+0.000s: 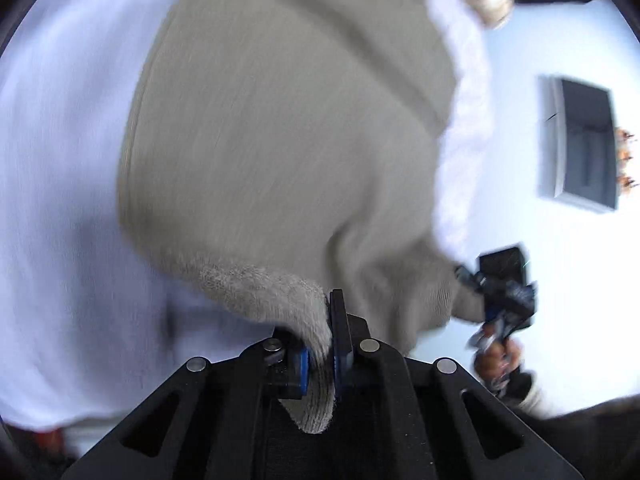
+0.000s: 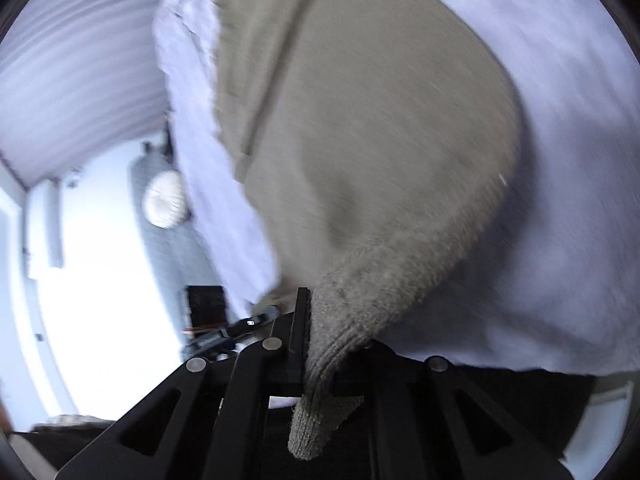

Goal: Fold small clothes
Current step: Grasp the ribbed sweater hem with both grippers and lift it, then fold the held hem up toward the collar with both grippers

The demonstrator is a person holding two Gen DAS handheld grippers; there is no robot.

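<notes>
Holding beige knit sweater (image 1: pixel 280 140) by ribbed hem: left gripper (image 1: pixel 320 354) clamped on one corner, right gripper (image 2: pixel 320 356) clamped on other. Sweater lies over white bedding (image 1: pixel 60 200), edges blurry, bedding showing both sides.

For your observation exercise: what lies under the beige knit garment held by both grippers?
A white cloth surface spreads beneath the beige knit garment, showing on both sides. The part directly below stays hidden by the garment.

A knit sweater (image 1: pixel 280 128) is spread over a white sheet (image 1: pixel 60 160), with its ribbed hem corners pinched in the left hand-held gripper (image 1: pixel 320 354) and the right hand-held gripper (image 2: pixel 316 360). A wall-mounted panel (image 1: pixel 580 144) is seen right of the sweater.
</notes>
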